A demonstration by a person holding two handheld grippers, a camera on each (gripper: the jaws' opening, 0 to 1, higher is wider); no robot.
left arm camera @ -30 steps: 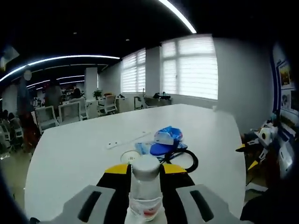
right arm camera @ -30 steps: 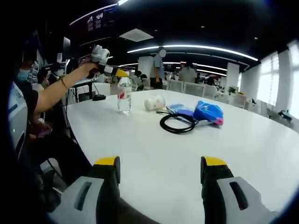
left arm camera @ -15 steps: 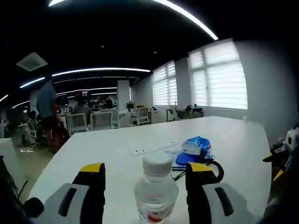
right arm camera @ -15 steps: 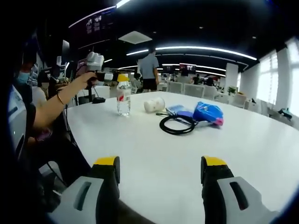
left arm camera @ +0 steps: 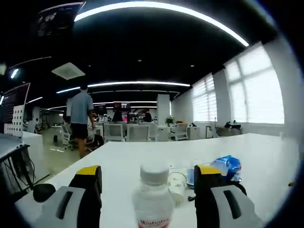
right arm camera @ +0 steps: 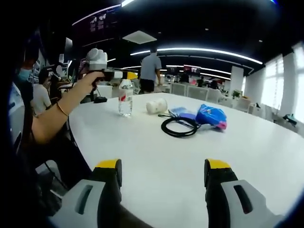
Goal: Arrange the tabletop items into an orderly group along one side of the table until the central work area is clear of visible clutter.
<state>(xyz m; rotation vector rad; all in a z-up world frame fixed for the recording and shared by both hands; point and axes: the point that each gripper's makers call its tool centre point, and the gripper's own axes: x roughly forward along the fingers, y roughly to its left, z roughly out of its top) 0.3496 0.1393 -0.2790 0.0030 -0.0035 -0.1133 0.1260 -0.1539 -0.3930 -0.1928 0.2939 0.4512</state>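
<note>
Over by the table's edge, the left gripper [left arm camera: 147, 183] hovers with jaws apart around a clear plastic bottle [left arm camera: 153, 202], right gripper [right arm camera: 161, 173] spread too.

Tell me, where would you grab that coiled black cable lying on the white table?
Probably across the near arc of the coiled black cable, coming down from above with one jaw inside the loop and one outside. It lies flat on the white table, so a sideways approach has little to pinch. The far side touches the crumpled blue bag, so the near side looks freer.
</note>
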